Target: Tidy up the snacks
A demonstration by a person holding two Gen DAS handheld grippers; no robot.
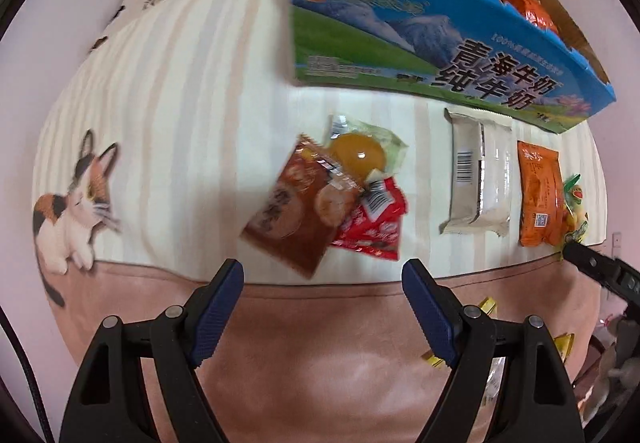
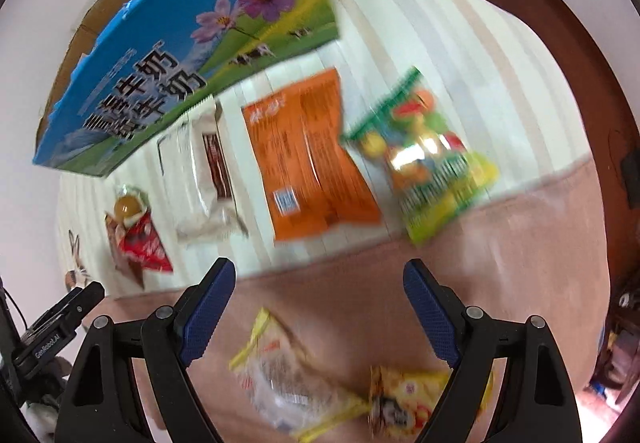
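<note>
Both tools, left tool (image 1: 322,283) and right tool (image 2: 320,283), are hanging open and empty over overlapping snack packets (image 1: 320,199) lying on the striped bedspread (image 1: 180,115) before the milk carton box (image 1: 420,43), risking pinching fabric or two packets together.

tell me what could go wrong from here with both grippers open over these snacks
1. The brown packet, jelly cup and red packet overlap, so the open left hand-held gripper may pinch more than one.
2. The yellow packets lie loose below the open right hand-held gripper; a finger could push them aside.
3. The milk carton box already holds snacks.
</note>
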